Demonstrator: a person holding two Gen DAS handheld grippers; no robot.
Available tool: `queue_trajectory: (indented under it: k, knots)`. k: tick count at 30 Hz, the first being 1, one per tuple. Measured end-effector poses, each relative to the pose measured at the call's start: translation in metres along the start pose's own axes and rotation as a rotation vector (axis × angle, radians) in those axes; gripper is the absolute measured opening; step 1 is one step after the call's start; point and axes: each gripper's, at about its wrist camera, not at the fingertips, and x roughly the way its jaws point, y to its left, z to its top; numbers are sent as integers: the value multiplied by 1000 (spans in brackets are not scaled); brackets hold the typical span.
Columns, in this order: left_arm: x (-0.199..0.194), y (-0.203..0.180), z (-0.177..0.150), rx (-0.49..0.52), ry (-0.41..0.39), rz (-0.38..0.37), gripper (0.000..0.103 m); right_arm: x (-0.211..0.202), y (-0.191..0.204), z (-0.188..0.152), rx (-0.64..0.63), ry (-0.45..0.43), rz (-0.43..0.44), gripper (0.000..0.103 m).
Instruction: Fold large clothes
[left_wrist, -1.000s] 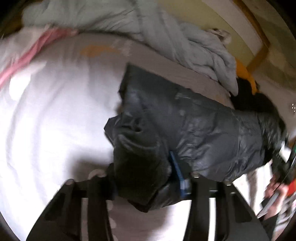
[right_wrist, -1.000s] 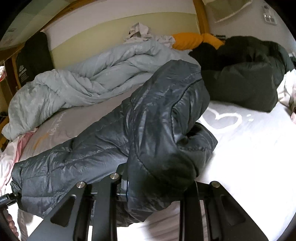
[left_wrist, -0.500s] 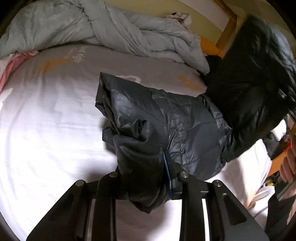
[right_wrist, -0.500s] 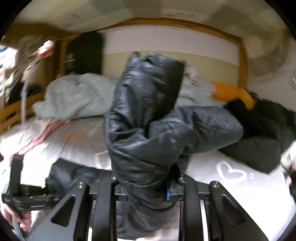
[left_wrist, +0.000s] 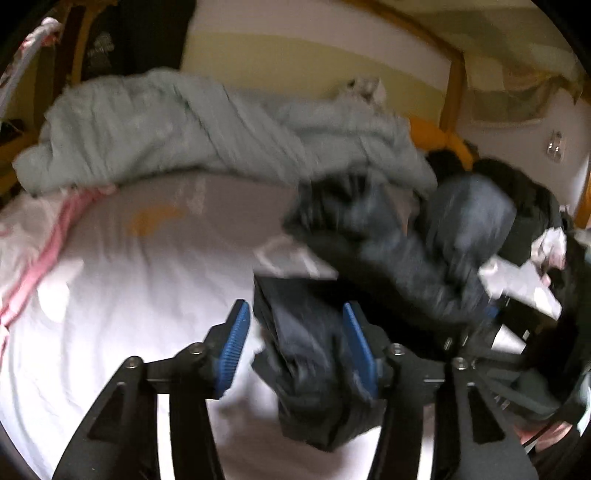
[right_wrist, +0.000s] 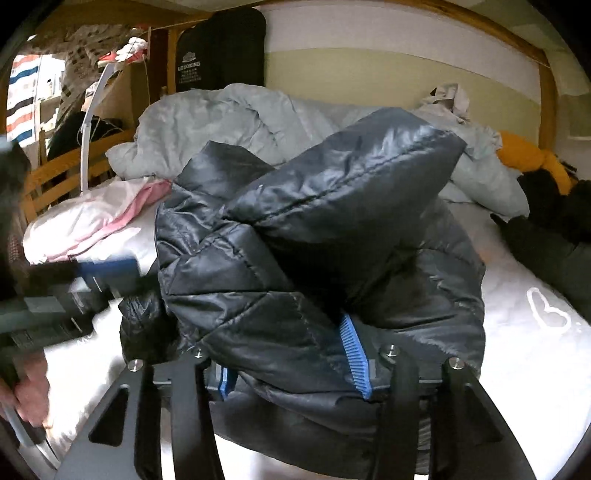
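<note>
A dark quilted puffer jacket lies bunched on the white bed sheet. In the left wrist view my left gripper stands open, its blue pads spread, with a fold of the jacket hanging loose between them. In the right wrist view my right gripper has jacket fabric heaped over and between its fingers, one blue pad showing; the jaws stand partly apart. The right gripper also shows at the right of the left wrist view; the left gripper shows blurred at the left of the right wrist view.
A crumpled pale green duvet lies along the head of the bed. A pink-and-white cloth lies at the left. Dark clothes and an orange item are piled at the right. A wooden bed frame and wall stand behind.
My left gripper has opened and let go of the jacket fold. The right gripper has swung the jacket's other side over toward the left gripper, and the jacket is now doubled over.
</note>
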Motion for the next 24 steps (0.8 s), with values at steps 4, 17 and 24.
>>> queue_trajectory:
  k: [4,17,24]
  knots:
    - [-14,-1,11,0,-54,-27,61,-4,4,-1,-21,4,20,58]
    - [8,-27,23,-30,-48,-57,79,-48,2,-12,9,-37,12,90]
    - [38,-38,0,44,129,15,53,-71,-37,-9,81,-39,-106,90]
